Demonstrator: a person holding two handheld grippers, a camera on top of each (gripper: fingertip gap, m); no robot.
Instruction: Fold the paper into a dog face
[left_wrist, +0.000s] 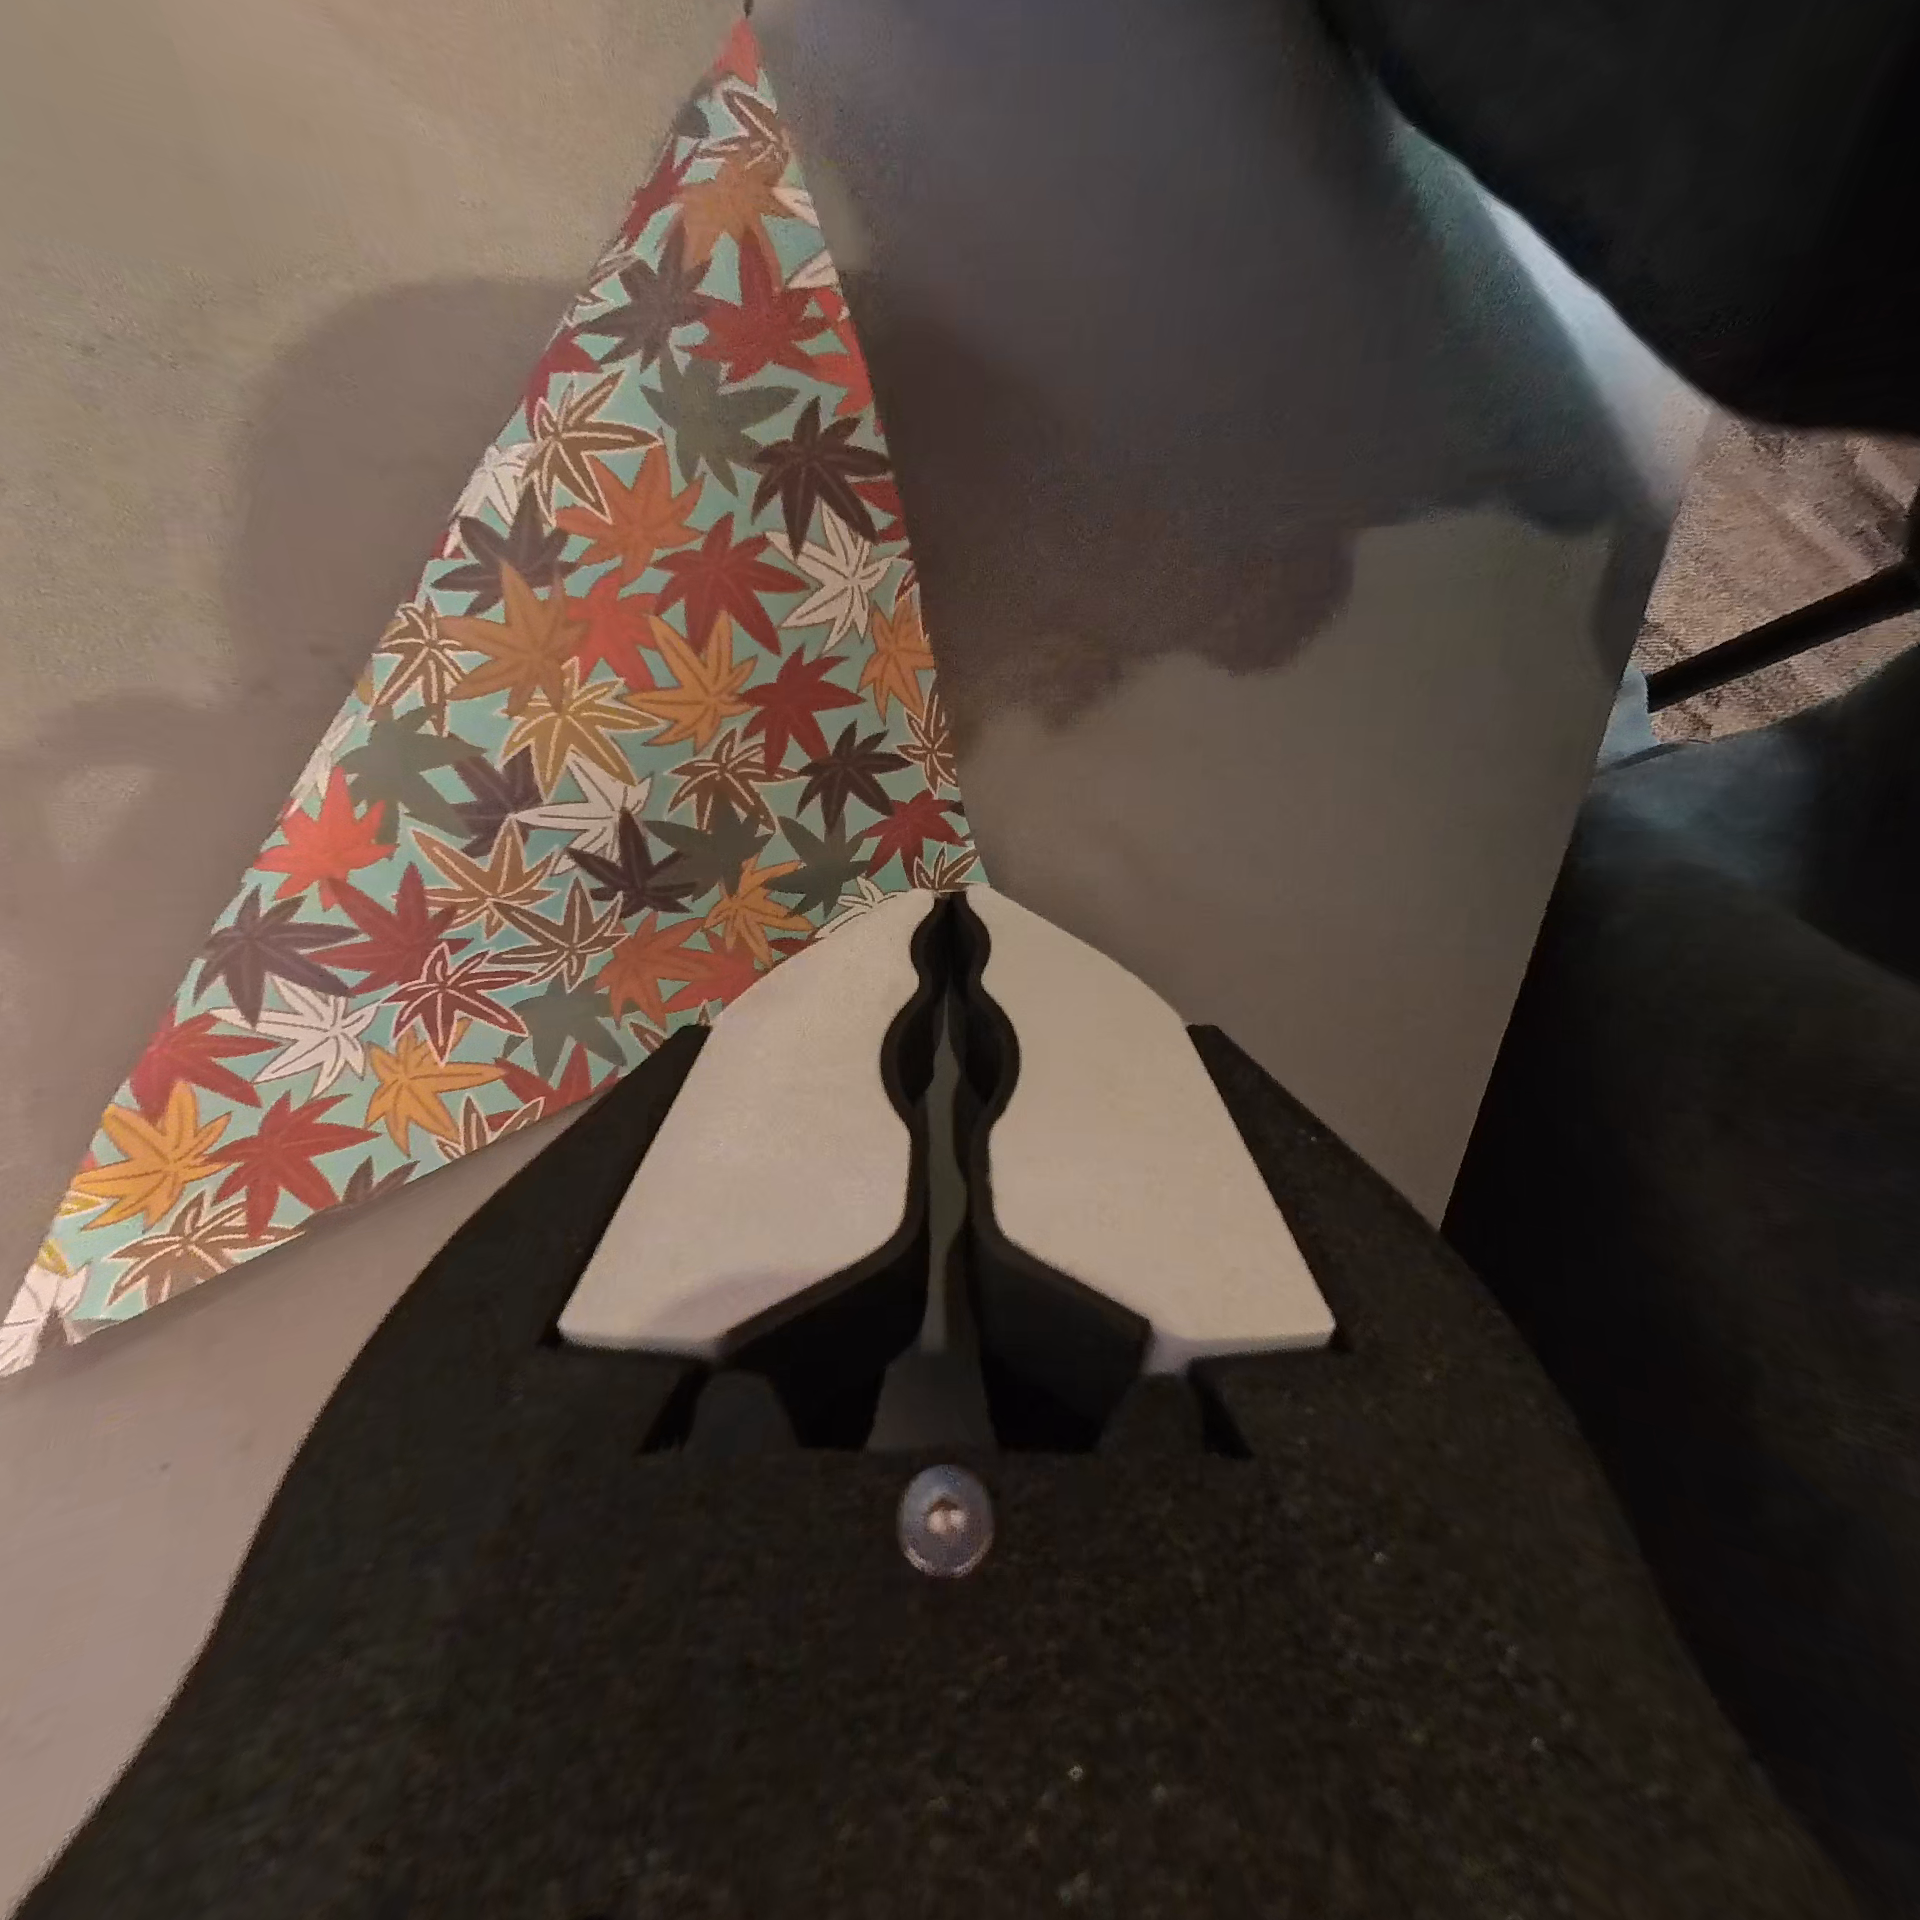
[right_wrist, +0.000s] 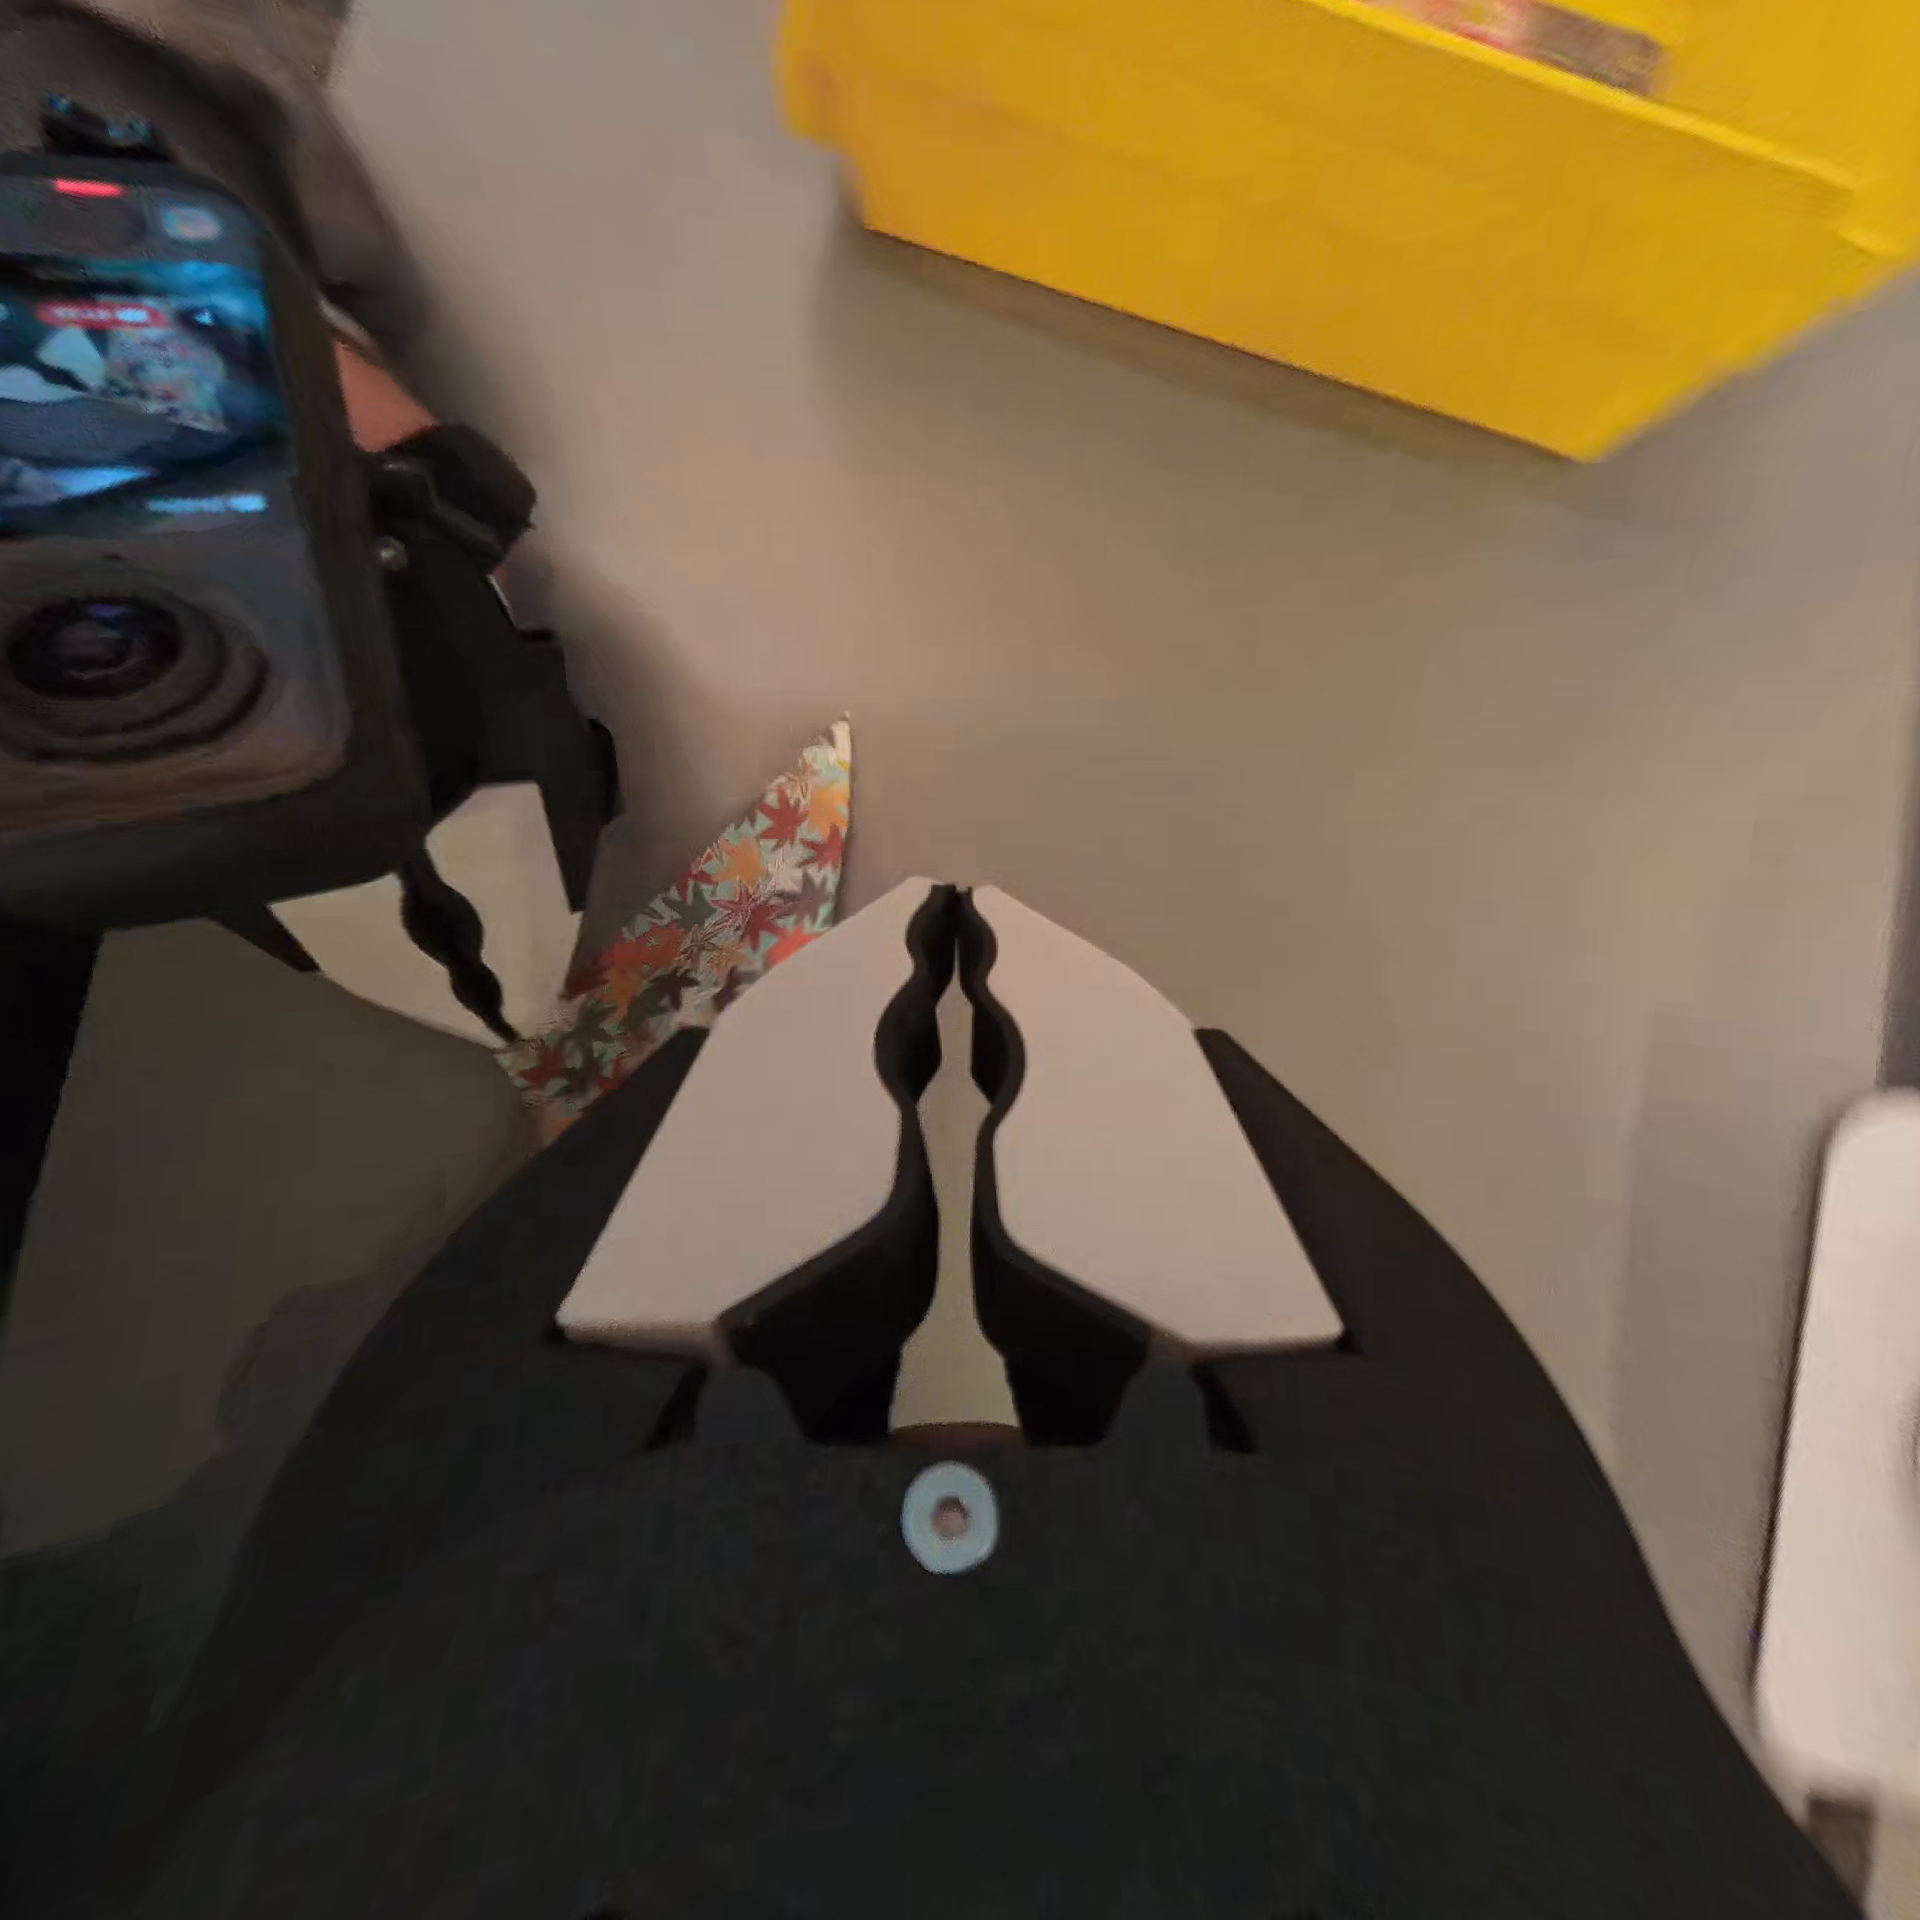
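One triangular folded sheet of leaf-patterned paper (left_wrist: 582, 748) on teal ground. Two black two-finger grippers with white inserts: left gripper (left_wrist: 951, 902), right gripper (right_wrist: 954, 891). One yellow plastic bin (right_wrist: 1351, 208). One white object (right_wrist: 1849, 1455) at right edge, blurred.

We see a triangular sheet of smooth paper printed with maple leaves (left_wrist: 582, 748) lying on a matt pale grey surface (left_wrist: 208, 312). Our left gripper (left_wrist: 951, 909) shows a grainy black plastic body, matt white finger panels and a shiny metal screw (left_wrist: 943, 1536). A smooth yellow plastic bin (right_wrist: 1351, 208) sits beyond.
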